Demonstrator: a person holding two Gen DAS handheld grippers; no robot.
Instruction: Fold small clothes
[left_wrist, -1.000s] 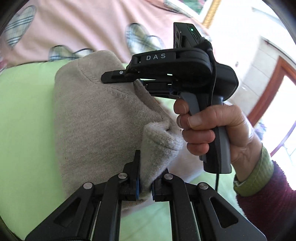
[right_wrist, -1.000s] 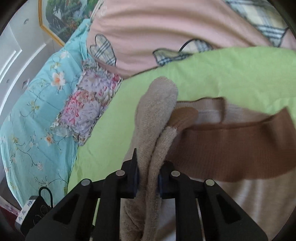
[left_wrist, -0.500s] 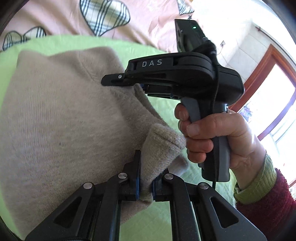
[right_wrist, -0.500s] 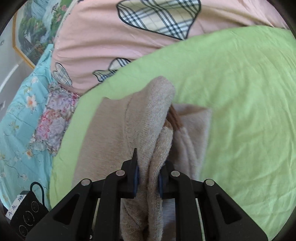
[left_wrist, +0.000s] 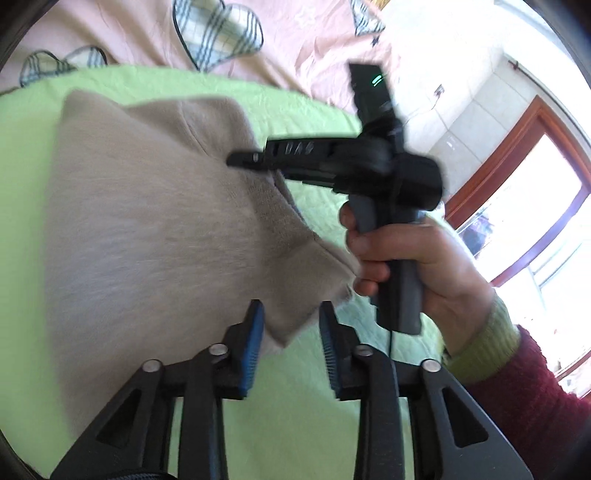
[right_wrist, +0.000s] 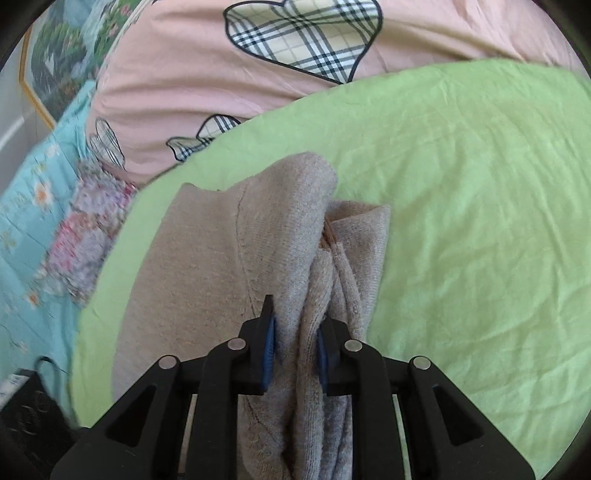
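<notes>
Big lime-green bedsheet (right_wrist: 461, 206) under everything, pink quilt with plaid hearts (right_wrist: 207, 74) behind it. On the green sheet lies the beige knitted sweater (left_wrist: 147, 229), folded over on itself. Here's the change: my left tongs (left_wrist: 291, 343) have just sprung apart, so the corner they were pinching sits loose between the blue pads (left_wrist: 252, 350). My right tongs (right_wrist: 295, 350) stay clenched on the bunched fold. I'd say this fold is laid and the right release comes next.
</notes>
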